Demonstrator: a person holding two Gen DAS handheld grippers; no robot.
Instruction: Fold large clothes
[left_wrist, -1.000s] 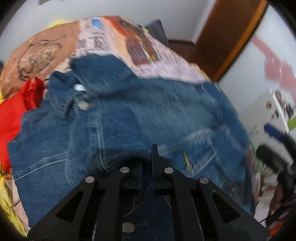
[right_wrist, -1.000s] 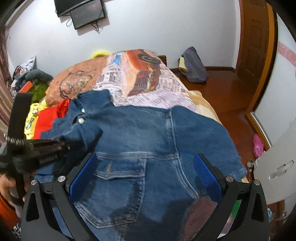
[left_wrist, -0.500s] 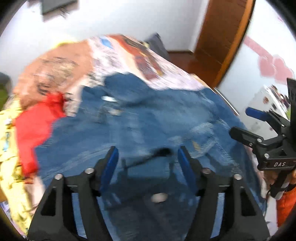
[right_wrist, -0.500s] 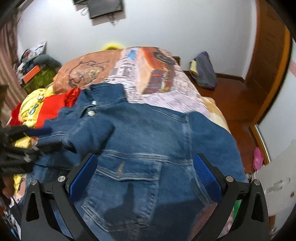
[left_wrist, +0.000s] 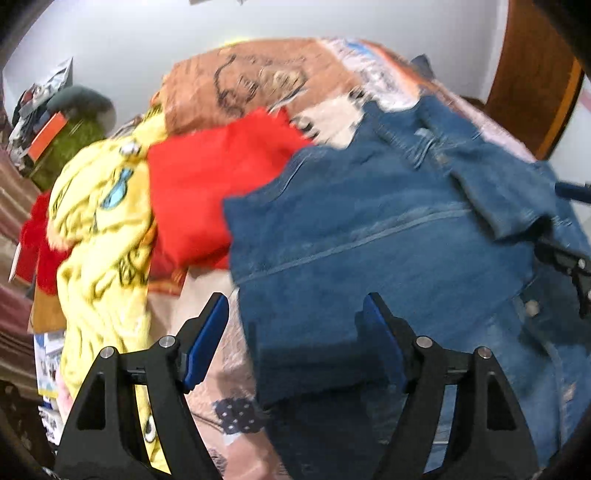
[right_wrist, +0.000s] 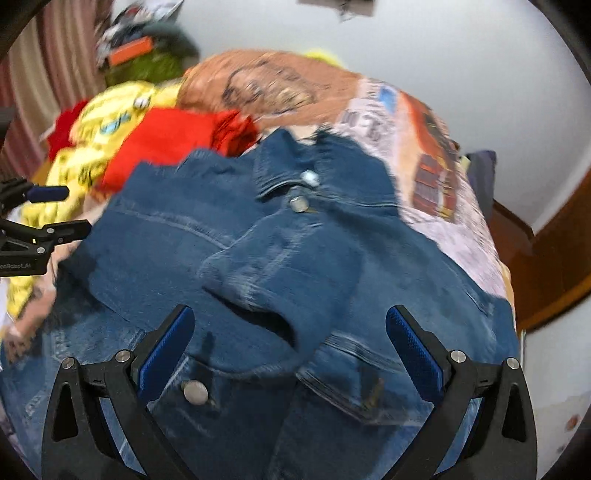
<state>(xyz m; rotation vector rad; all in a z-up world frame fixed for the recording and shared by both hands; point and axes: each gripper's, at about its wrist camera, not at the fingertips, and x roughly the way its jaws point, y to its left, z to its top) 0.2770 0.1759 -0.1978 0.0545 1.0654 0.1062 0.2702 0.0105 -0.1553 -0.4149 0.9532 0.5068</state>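
Jacket: a dark blue denim jacket (right_wrist: 295, 266) lies spread on the bed (right_wrist: 436, 177), front up; its collar (right_wrist: 284, 166) points toward the far wall; a metal button (right_wrist: 298, 204) sits just under the collar and another button (right_wrist: 195, 392) shows near the lower edge; a sleeve (right_wrist: 280, 280) is folded across the chest, its cuff lying near the middle; pale stitched seams run across the chest panels; both views are blurred, so fine detail is hard to read
Jacket from the left wrist view: the same jacket (left_wrist: 388, 251) fills the right half; the folded sleeve (left_wrist: 491, 192) lies at the upper right
Left gripper: left gripper (left_wrist: 295, 336) hangs over the near left edge of the jacket; jaws spread wide, holding nothing; blue pads (left_wrist: 207, 338) on the inner faces
Right gripper: right gripper (right_wrist: 291, 354) hangs over the lower front of the jacket; jaws spread wide, holding nothing
Bed: covered with a printed sheet in orange, pink and white
Other clothes: a red garment (left_wrist: 207, 192) lies just beside the jacket's shoulder, touching it; a yellow printed garment (left_wrist: 99, 236) lies beyond the red one
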